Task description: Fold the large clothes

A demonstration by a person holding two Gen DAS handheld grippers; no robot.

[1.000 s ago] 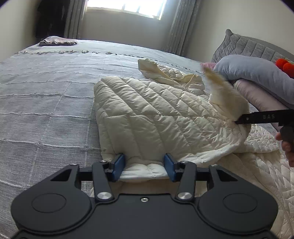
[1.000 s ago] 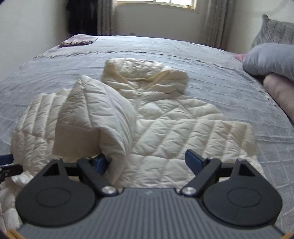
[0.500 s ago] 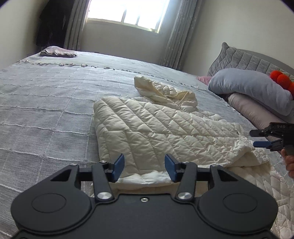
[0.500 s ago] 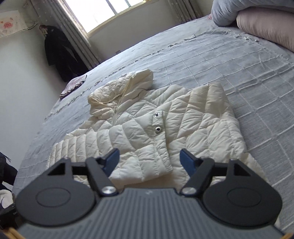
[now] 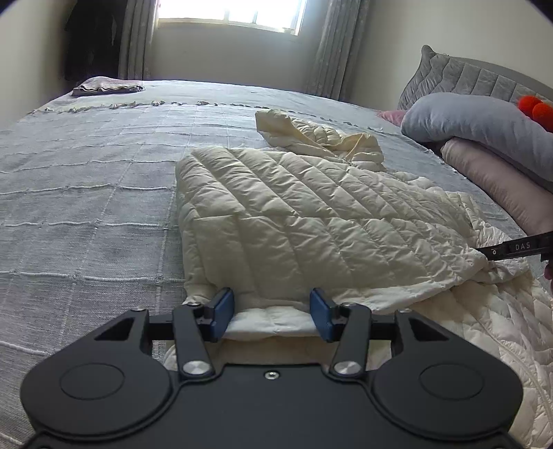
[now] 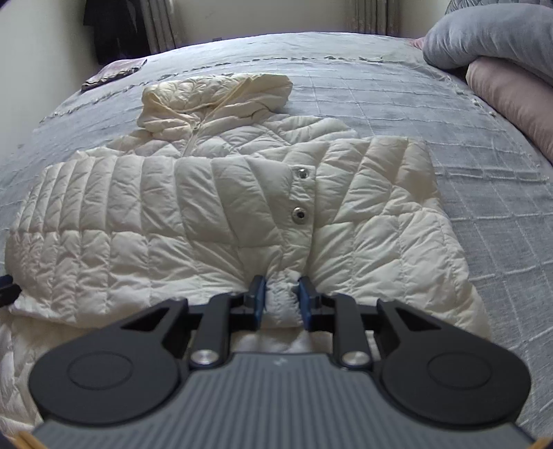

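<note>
A cream quilted hooded jacket (image 5: 293, 221) lies on the grey bedspread (image 5: 86, 207) with both sleeves folded across its front. In the right wrist view the jacket (image 6: 207, 214) fills the middle, hood (image 6: 214, 96) at the far end. My left gripper (image 5: 273, 312) is open, its blue pads either side of the jacket's left edge. My right gripper (image 6: 279, 298) is nearly closed, pinching a fold of the jacket's near edge. The right gripper's tip also shows in the left wrist view (image 5: 515, 247) at the jacket's edge.
A grey pillow (image 5: 484, 127) lies on a pink pillow (image 5: 494, 179) at the bed's right side, with a red plush (image 5: 535, 107) behind. A folded cloth (image 5: 107, 85) lies at the far left corner. A dark garment (image 6: 114, 27) hangs on the wall.
The sleeve the right gripper carried now lies across the jacket front. The right gripper came down to the jacket's near edge and closed on a fold. The left gripper stayed open.
</note>
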